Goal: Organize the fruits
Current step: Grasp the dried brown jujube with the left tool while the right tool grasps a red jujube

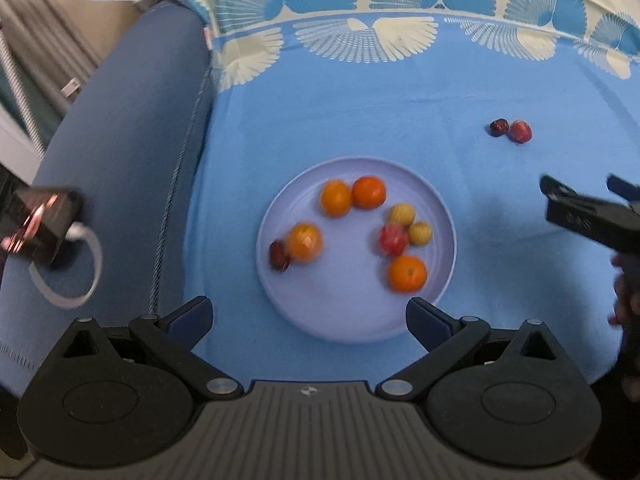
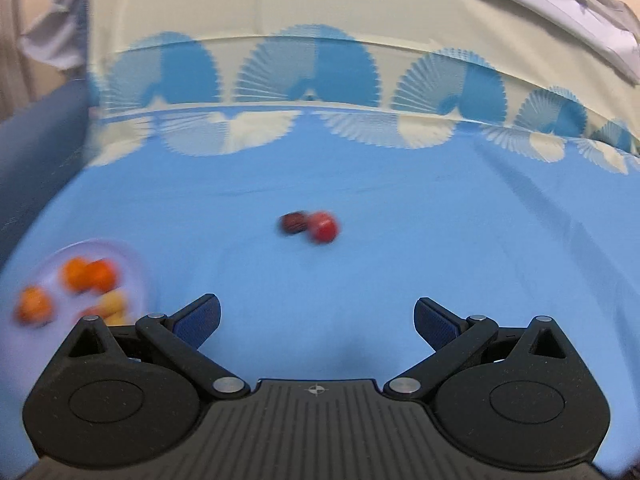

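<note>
In the left wrist view, the left gripper [image 1: 308,320] hangs over the near rim of a pale lavender plate [image 1: 348,320], its blue-padded fingers [image 1: 190,318] spread wide with nothing between them. The plate sits at the centre of the frame on a light blue cloth [image 1: 360,112] with a fan-patterned border. On it lie 4 oranges [image 1: 407,273], 2 at the upper part, 1 at the left and 1 at the lower right, along with 2 small yellow fruits [image 1: 402,214] touching a red apple [image 1: 393,239], and a small dark red fruit [image 1: 279,255] pressed against the left orange. Well apart from the plate, at the upper right of the frame, a dark plum-like fruit [image 1: 499,127] and a red fruit [image 1: 520,131] lie touching on the cloth. The right gripper [image 1: 580,192] enters from the right edge, a hand [image 1: 624,300] behind it. In the right wrist view, the right gripper [image 2: 316,320] is also wide apart and empty, facing that same pair, blurred, at the frame's centre; the plate shows at the lower left. A dark device [image 1: 38,226] with a white cable lies at the left edge on a darker blue cushion [image 1: 132,152].
</note>
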A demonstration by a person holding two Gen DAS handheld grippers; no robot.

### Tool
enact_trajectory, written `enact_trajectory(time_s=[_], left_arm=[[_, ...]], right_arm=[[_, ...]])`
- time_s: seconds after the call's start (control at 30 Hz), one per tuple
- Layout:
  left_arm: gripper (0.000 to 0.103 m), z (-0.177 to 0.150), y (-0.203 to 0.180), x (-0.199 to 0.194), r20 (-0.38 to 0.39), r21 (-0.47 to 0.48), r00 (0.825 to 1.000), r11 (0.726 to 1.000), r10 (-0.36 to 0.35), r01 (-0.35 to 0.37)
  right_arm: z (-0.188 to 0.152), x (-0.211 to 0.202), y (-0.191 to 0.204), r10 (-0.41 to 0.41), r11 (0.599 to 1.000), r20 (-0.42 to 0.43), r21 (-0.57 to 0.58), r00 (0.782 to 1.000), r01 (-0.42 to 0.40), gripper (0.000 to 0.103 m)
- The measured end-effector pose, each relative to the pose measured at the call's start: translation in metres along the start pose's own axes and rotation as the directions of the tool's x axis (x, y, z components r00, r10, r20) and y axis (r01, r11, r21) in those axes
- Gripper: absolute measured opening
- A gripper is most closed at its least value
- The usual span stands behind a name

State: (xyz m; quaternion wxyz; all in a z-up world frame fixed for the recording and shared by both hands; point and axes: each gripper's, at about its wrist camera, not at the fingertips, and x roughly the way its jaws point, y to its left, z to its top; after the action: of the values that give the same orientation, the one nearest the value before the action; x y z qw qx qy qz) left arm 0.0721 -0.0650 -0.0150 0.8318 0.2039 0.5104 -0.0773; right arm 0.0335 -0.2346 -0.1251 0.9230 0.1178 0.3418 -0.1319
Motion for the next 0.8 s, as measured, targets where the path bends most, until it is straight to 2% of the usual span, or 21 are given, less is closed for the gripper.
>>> enact_trajectory(time_s=[0.2, 0.37, 0.43, 0.6, 0.7, 0.8], left_arm=[[0.103, 0.049, -0.032, 0.037, 0.008, 0.041, 1.0, 0.999, 0.013, -0.013], [0.103, 0.088, -0.061, 0.068, 0.065, 0.077, 0.998, 0.997, 0.016, -0.021], [0.103, 0.104, -0.077, 0.082, 0.096, 0.105, 0.995, 0.994, 0.008, -0.018], [0.103, 0.137, -0.129, 0.118, 0.164, 0.191, 0.983, 0.981, -0.077, 0.045], [0.103, 0.15, -0.164, 0.139, 0.207, 0.263, 0.969, 0.962, -0.134, 0.076], [0.103, 0.158, -0.193, 0.159, 0.214, 0.338, 0.956, 0.934, -0.2, 0.119]], right_arm=[[0.02, 0.086, -0.012, -0.018, 1.0, 0.015, -0.026, 1.0, 0.018, 0.102], [0.025, 0.136, -0.011, -0.023, 0.998, 0.002, -0.052, 1.0, 0.023, 0.102], [0.024, 0.141, -0.013, -0.015, 0.998, 0.045, -0.061, 0.999, 0.017, 0.102], [0.031, 0.144, -0.045, -0.083, 0.997, 0.044, 0.007, 0.996, 0.082, 0.102], [0.038, 0.145, -0.073, -0.172, 0.984, 0.039, 0.042, 0.984, 0.171, 0.102], [0.041, 0.146, -0.097, -0.195, 0.976, 0.012, 0.103, 0.981, 0.192, 0.102]])
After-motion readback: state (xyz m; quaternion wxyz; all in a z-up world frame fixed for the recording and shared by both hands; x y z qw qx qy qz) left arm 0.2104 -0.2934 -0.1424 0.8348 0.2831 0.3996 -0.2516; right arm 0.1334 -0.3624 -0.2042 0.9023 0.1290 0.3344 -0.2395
